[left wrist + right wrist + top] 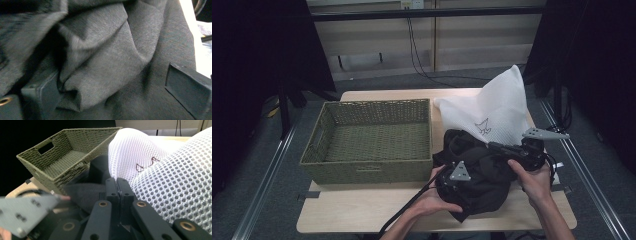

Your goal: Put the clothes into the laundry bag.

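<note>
We have the dark garment (479, 172) bunched on the desk (362, 210), front right, just right of the green woven basket (372, 140), its far edge at the mouth of the white mesh bag (497, 112). Left tool (452, 182) sits down on the garment's near side, jaws spread wide with folds of fabric between them, pads not pressing. Right tool (117, 186) is pressed together right where mesh and dark cloth meet; whether it pinches a bag edge we can't tell. Basket holds nothing.
</note>
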A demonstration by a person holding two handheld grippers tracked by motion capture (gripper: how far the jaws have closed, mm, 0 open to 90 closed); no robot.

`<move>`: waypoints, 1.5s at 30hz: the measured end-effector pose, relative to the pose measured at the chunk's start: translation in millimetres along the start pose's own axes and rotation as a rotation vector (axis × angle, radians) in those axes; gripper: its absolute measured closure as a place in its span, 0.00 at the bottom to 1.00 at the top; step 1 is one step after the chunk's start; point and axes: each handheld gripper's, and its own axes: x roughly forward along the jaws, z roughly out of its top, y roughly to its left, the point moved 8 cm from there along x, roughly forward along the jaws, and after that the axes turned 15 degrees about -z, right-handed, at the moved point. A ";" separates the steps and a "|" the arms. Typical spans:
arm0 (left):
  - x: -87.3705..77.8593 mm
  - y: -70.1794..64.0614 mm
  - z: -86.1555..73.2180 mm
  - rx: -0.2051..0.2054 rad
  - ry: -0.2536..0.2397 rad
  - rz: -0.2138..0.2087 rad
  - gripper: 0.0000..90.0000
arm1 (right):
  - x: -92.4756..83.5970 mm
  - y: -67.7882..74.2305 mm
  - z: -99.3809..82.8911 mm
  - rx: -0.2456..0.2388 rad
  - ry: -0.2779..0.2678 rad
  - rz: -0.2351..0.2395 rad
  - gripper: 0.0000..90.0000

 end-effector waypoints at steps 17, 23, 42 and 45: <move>11.1 -8.7 -10.9 0.069 0.134 -0.051 0.09 | 3.3 0.1 -2.5 -0.002 0.013 0.002 0.99; 2.6 5.0 -6.7 0.007 0.021 0.007 0.62 | 3.8 -0.2 -2.9 -0.001 0.017 -0.002 0.99; -17.3 8.2 41.6 -0.046 -0.213 -0.007 0.86 | -8.6 10.5 23.0 0.006 -0.023 0.025 0.99; -25.4 6.3 53.1 -0.042 -0.243 -0.010 0.86 | -12.9 13.3 30.6 0.001 -0.038 0.029 0.99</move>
